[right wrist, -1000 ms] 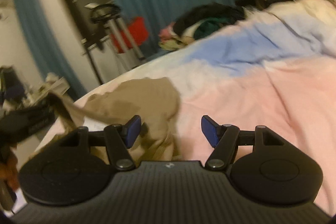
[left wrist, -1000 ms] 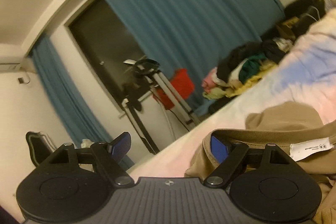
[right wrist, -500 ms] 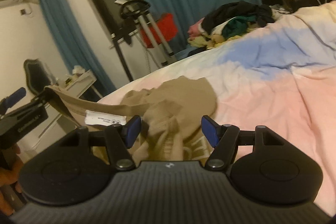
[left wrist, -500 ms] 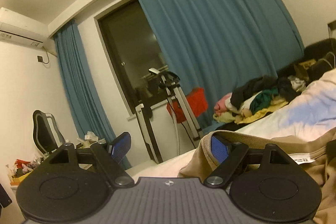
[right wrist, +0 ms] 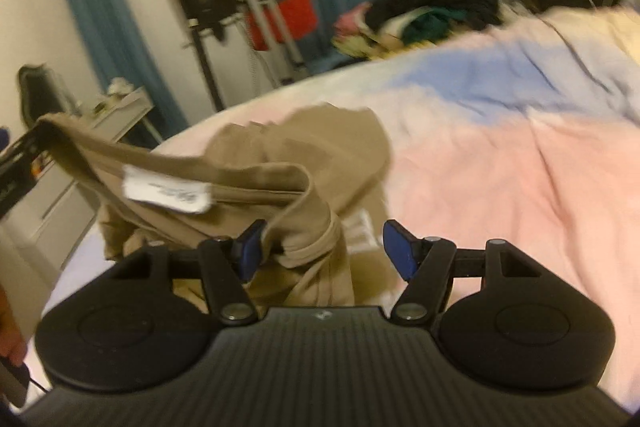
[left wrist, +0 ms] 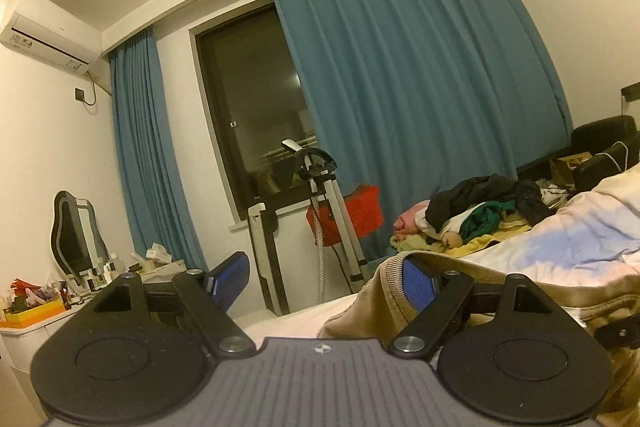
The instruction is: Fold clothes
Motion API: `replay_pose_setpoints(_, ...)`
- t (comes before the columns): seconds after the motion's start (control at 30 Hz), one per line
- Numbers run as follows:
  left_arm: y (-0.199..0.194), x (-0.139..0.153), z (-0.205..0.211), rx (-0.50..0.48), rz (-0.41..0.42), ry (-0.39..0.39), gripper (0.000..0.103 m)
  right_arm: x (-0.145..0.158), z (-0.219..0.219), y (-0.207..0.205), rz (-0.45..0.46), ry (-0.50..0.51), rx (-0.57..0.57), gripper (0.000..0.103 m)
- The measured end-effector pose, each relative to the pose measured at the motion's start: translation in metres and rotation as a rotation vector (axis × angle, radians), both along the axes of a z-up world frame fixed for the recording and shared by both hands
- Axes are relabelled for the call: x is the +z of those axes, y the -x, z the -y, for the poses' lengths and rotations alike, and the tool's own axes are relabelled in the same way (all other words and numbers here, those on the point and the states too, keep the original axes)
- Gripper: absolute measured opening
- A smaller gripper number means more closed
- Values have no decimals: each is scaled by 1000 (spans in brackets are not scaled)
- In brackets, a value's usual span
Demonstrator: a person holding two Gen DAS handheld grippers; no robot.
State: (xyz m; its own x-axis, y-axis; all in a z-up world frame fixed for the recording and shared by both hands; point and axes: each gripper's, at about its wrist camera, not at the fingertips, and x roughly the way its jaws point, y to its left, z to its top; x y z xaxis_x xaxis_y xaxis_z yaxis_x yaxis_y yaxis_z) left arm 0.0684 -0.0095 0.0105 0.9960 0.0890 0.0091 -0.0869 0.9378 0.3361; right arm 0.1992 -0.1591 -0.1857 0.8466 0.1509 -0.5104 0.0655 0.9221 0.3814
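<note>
Shirt (right wrist: 280, 163), tan and crumpled, hangs off the bed (right wrist: 500, 155), its collar hooked over one pad of the left gripper (left wrist: 324, 279) and lying between the right gripper (right wrist: 320, 247) pads; both jaws apart. Clamping the collar squarely looks wise.

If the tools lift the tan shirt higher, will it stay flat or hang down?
Probably hang: the tan shirt already sags between the left tool and right tool, both open. Its collar only hooks over one finger, so it may slip. It looks light.

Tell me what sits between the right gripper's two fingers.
In the right wrist view, a bunched fold of the tan shirt lies between the open right gripper's fingers, nearer its left finger.
</note>
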Motion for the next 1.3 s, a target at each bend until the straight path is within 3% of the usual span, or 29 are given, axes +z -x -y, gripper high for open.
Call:
replay_pose_setpoints(0.3,-2,-1,-1,40,-17,29,83,-15,31,8,-107,-100,-141,67)
replay_pose_setpoints(0.4,-4,0,-8,43,-64,77,85,-10,38,16,-54,-88,-212,67)
replay_pose_setpoints(0.5,-4,-2,-17,49,-125,135,85,7,39,32,87,-35,-278,67)
replay_pose_setpoints(0.6,2,-5,-26,74,-158,181,85,20,28,42,201,53,-274,74)
replay_pose_setpoints(0.7,11,-1,-38,101,-139,234,85,32,16,52,314,142,-266,74)
replay_pose_setpoints(0.8,15,6,-48,119,-96,271,85,21,16,40,208,138,-222,74)
replay_pose_setpoints(0.97,24,11,-49,128,-45,256,86,-26,27,7,-125,-37,-107,73)
replay_pose_setpoints(1.07,26,12,-45,123,-33,226,86,-40,27,6,-184,-96,-130,73)
replay_pose_setpoints(1.17,25,14,-41,118,-18,205,87,-28,28,15,-104,-81,-206,73)
replay_pose_setpoints(1.3,22,15,-44,116,-27,246,88,1,30,36,121,-2,-303,74)
